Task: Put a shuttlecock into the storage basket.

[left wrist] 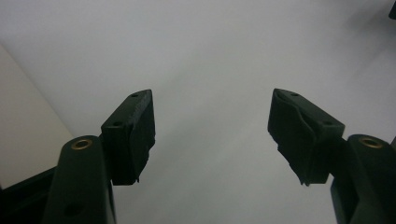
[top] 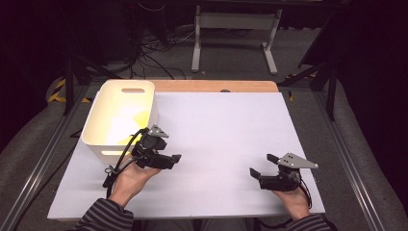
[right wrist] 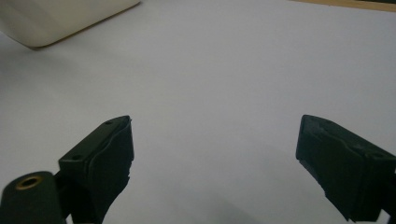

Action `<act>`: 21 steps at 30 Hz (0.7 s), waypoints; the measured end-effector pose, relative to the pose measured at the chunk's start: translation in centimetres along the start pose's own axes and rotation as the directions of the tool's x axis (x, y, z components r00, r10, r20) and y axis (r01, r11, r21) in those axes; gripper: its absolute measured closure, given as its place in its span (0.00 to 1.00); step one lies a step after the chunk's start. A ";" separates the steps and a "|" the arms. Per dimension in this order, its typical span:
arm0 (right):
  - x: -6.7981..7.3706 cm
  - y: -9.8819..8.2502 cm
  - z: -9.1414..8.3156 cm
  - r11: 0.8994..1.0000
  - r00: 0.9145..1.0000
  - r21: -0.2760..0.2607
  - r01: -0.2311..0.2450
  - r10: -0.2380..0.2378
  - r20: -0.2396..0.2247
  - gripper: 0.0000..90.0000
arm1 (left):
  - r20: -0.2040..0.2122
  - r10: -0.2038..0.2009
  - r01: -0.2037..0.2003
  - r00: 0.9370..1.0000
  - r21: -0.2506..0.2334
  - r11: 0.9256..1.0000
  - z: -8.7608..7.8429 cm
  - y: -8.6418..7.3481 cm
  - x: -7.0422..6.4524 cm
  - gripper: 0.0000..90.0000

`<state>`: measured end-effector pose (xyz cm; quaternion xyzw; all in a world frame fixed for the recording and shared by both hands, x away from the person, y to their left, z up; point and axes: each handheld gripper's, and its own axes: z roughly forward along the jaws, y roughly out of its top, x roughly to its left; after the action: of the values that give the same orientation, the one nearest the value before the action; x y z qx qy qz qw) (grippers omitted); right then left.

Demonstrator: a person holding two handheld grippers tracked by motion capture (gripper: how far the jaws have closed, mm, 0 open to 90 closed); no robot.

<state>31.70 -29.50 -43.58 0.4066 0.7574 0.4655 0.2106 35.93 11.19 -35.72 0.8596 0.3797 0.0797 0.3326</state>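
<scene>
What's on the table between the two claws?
Nothing: in the high view, only bare white table lies between the left claw and the right claw.

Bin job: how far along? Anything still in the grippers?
Looks at or near the end. Done: something yellow lies inside the white bin; what it is I cannot tell. In hand: nothing. The left gripper, beside the bin, and the right gripper both stand open over the white table cover. Left: no loose items visible on the cover.
</scene>
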 end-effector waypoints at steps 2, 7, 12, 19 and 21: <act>0.0 0.0 0.0 1.000 1.000 0.000 0.000 0.000 0.000 0.13 | -0.001 -0.001 0.001 1.000 -0.003 1.000 0.1 -0.2 0.0 0.36; 0.0 0.0 0.0 1.000 1.000 0.001 0.000 0.000 -0.001 0.13 | -0.003 0.000 0.000 1.000 -0.005 1.000 0.4 -0.9 0.0 0.36; 0.0 0.0 0.0 1.000 1.000 0.001 0.002 -0.002 -0.003 0.13 | 0.002 -0.007 0.007 1.000 -0.007 1.000 0.6 -1.3 0.1 0.36; 0.0 0.0 0.0 1.000 1.000 -0.001 -0.001 0.001 -0.003 0.13 | 0.007 -0.006 0.006 1.000 -0.012 1.000 0.8 -2.1 -0.1 0.35; 0.0 0.0 -0.1 1.000 1.000 -0.003 0.001 -0.001 -0.002 0.13 | 0.010 -0.012 0.012 1.000 -0.016 1.000 0.9 -2.4 -0.2 0.35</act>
<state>31.67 -29.56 -43.53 0.4054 0.7570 0.4672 0.2105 34.73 11.78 -37.93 0.8550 0.3825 0.0767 0.3417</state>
